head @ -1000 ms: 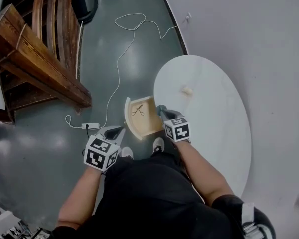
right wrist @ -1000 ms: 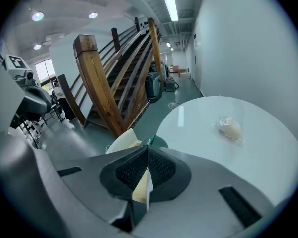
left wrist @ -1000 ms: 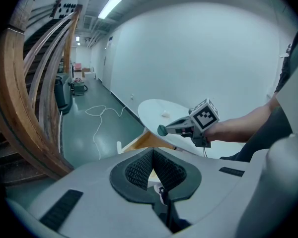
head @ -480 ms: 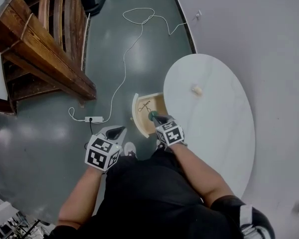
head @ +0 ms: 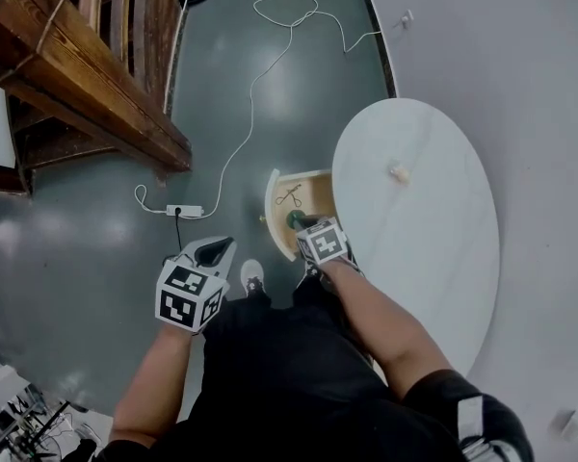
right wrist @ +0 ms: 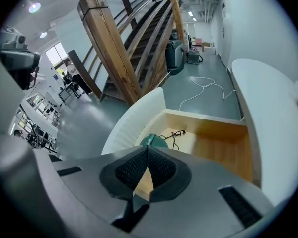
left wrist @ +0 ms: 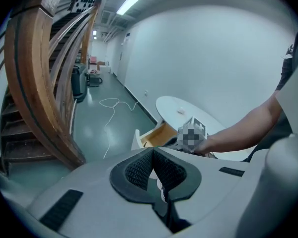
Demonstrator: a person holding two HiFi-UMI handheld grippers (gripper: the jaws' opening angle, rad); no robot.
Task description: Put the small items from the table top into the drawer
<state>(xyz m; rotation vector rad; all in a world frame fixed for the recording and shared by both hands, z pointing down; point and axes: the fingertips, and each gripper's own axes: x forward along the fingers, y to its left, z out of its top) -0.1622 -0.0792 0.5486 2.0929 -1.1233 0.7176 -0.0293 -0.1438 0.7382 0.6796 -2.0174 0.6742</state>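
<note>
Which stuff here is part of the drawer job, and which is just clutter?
Job: drawer, scissors in it, green item in the right gripper, pale item on the table.
Lying about: power strip, cable, wooden staircase.

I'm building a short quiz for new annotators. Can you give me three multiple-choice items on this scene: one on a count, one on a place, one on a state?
1. How many small items sit on the white oval table top?
A) none
B) one
C) three

2. Where do the small dark scissors lie?
A) on that table top
B) on the grey floor
C) in the open wooden drawer

3. The right gripper's jaws are:
A) shut on a green round object
B) wide apart and empty
C) shut on the scissors

Key:
1 B, since only a small cream lump is on the top.
2 C, since the scissors rest on the drawer's wooden bottom.
3 A, since the jaws are together with the green object at their tips, over the drawer.
</note>
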